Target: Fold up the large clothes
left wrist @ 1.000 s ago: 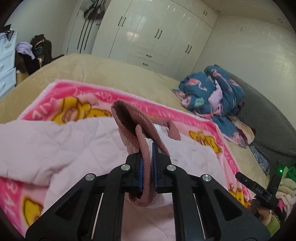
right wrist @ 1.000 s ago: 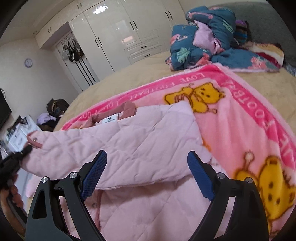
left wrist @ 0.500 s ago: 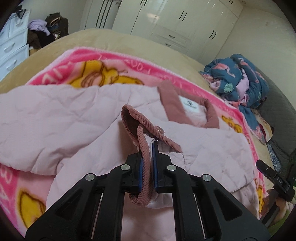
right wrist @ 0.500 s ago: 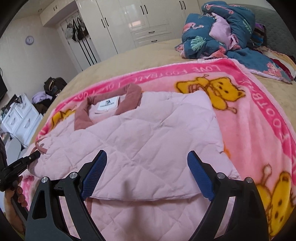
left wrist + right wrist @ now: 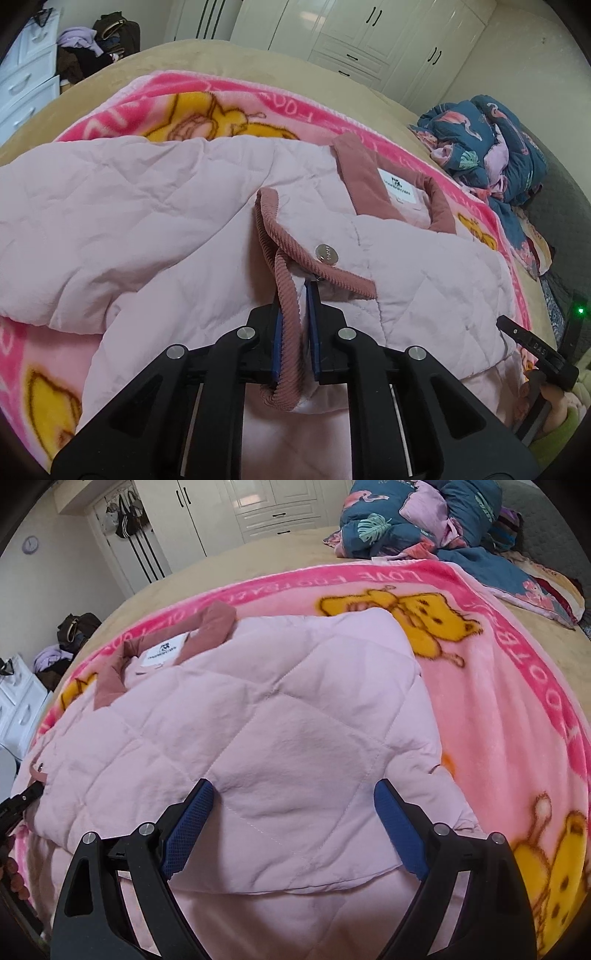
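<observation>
A pale pink quilted jacket (image 5: 155,206) with a dusty-rose corduroy collar (image 5: 364,177) lies on a pink bear-print blanket (image 5: 207,107) on the bed. My left gripper (image 5: 295,295) is shut on the jacket's corduroy sleeve cuff (image 5: 284,291), which has a metal snap (image 5: 326,253), and holds it low over the jacket's middle. In the right wrist view the jacket (image 5: 266,738) has a sleeve folded across its front. My right gripper (image 5: 293,794) is open and empty just above the folded sleeve. The left gripper's tip (image 5: 26,797) shows at the far left edge.
A heap of blue flamingo-print bedding (image 5: 491,147) lies at the far right of the bed, also in the right wrist view (image 5: 417,513). White wardrobes (image 5: 354,33) line the back wall. A white drawer unit (image 5: 26,88) and a pile of bags (image 5: 99,48) stand at left.
My left gripper has carried the cuff down and forward, so the sleeve now lies across the jacket's front. My right gripper has moved lower and closer over the folded sleeve, still open.
</observation>
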Tool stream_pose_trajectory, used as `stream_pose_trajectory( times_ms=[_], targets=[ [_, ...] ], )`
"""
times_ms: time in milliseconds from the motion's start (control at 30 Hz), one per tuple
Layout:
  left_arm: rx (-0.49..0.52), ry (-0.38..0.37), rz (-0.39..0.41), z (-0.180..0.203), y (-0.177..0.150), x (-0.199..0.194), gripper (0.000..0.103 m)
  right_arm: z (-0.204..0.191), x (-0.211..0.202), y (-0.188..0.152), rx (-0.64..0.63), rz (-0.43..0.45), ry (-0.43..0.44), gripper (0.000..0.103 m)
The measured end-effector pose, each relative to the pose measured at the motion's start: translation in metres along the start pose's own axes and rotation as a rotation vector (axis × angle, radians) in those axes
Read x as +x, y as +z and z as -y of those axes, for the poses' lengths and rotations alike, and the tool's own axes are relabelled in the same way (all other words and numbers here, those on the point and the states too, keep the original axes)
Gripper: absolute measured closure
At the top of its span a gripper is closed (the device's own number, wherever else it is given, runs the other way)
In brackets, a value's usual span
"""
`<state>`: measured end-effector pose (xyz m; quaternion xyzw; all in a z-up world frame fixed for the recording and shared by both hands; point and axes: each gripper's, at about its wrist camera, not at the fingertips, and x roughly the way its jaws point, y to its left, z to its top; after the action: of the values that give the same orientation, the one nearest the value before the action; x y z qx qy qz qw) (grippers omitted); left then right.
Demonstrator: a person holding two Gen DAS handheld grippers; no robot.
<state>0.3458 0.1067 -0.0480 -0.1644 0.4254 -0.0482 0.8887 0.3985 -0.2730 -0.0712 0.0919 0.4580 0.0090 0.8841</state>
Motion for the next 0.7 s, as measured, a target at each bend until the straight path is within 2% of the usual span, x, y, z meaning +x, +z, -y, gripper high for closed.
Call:
stream_pose_trajectory(
  times_ms=[100, 200, 267, 400, 533, 633, 700],
  targets=[
    [-0.003, 0.004, -0.013, -0.001, -0.001, 0.0, 0.095, 0.0, -0.002, -0.001, 0.005, 0.006, 0.001, 0.015],
    [0.012, 0.019, -0.009, 0.001, 0.0, -0.004, 0.093, 0.006, -0.014, -0.001, 0.07, 0.027, 0.072, 0.015],
    [0.016, 0.021, -0.01, 0.004, 0.001, -0.007, 0.087, 0.009, -0.022, -0.002, 0.105, 0.034, 0.106, 0.015],
    [0.033, 0.022, -0.012, 0.008, 0.003, -0.015, 0.056, 0.006, -0.037, -0.005, 0.136, 0.041, 0.161, 0.015],
    [0.03, 0.037, 0.004, 0.01, 0.007, -0.029, 0.035, -0.004, -0.053, -0.008, 0.138, 0.052, 0.203, 0.014],
    [0.012, 0.039, 0.011, 0.008, 0.01, -0.038, 0.009, -0.017, -0.067, -0.009, 0.111, 0.072, 0.225, 0.014],
    [0.006, 0.048, 0.016, 0.006, 0.013, -0.046, 0.009, -0.025, -0.074, -0.008, 0.09, 0.088, 0.232, 0.014]
  ],
)
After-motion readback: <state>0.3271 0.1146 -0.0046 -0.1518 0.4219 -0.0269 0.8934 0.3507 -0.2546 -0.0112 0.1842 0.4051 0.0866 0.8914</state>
